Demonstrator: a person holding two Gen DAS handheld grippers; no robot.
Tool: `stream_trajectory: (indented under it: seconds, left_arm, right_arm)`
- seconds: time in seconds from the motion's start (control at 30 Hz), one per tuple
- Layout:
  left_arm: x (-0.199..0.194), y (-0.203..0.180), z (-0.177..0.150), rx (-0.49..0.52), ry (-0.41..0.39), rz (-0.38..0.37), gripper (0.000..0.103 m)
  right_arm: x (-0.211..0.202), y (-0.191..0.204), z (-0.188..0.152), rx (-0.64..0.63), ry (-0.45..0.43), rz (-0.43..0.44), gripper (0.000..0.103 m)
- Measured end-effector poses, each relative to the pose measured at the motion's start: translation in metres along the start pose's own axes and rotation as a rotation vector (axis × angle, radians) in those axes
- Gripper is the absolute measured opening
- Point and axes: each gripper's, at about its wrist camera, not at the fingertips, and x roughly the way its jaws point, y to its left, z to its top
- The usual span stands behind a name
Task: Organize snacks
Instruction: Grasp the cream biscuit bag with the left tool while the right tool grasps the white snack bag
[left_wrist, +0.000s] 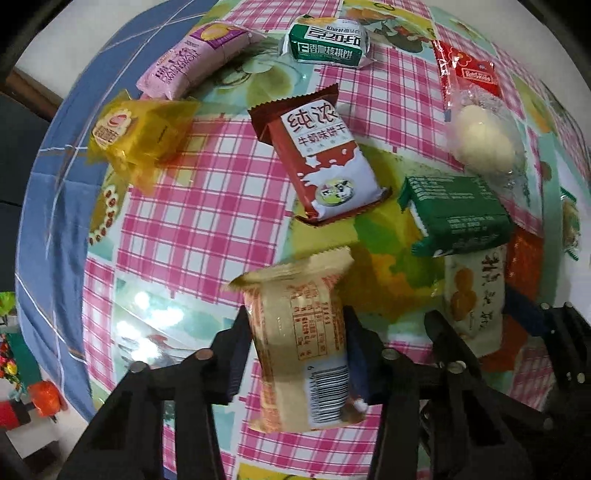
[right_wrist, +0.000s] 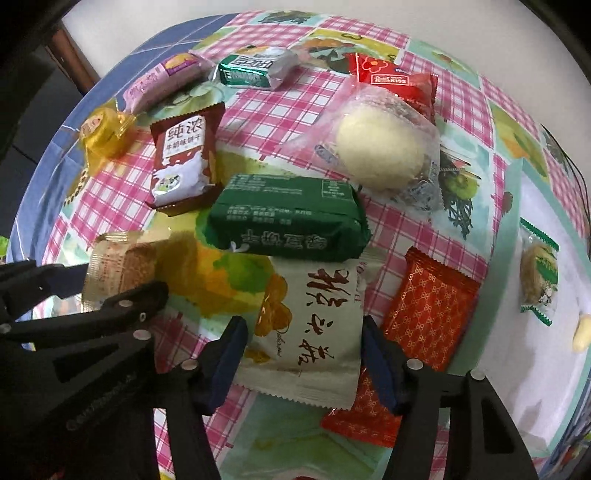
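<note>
Snack packets lie scattered on a table with a pink checked cloth (left_wrist: 177, 229). My left gripper (left_wrist: 295, 354) is shut on a tan biscuit packet (left_wrist: 303, 343) with a barcode, also in the right wrist view (right_wrist: 118, 266). My right gripper (right_wrist: 301, 354) is shut on a cream packet (right_wrist: 310, 332) with brown Chinese writing, also in the left wrist view (left_wrist: 476, 295). A dark green packet (right_wrist: 288, 218) lies just beyond it, overlapping its far end. A brown milk biscuit packet (left_wrist: 321, 155) lies mid-table.
An orange-red packet (right_wrist: 428, 306) lies under and right of the cream one. A clear-wrapped white bun (right_wrist: 380, 144), a red packet (right_wrist: 399, 81), a green-silver packet (left_wrist: 325, 40), a pink packet (left_wrist: 184, 62) and a yellow packet (left_wrist: 136, 136) lie farther back. A small cookie packet (right_wrist: 539, 273) lies at right.
</note>
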Motion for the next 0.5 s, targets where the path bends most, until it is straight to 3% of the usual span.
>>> stream_trajectory:
  seconds: [0.07,0.23,0.5]
  left_arm:
    - [-0.002,-0.003,-0.002,0.001,-0.009,-0.004,0.038]
    - [-0.010,-0.013,-0.007,0.000,-0.021,0.011,0.036]
    - [-0.024,-0.008,-0.020,-0.093,-0.032,-0.069,0.036]
  right_arm:
    - [-0.002,-0.007,-0.004,0.017,0.001,0.010,0.060]
    - [-0.005,-0.020,-0.011,0.079,-0.017,0.053,0.056]
    - [-0.012,-0.036,-0.031,0.139,-0.041,0.124,0.054]
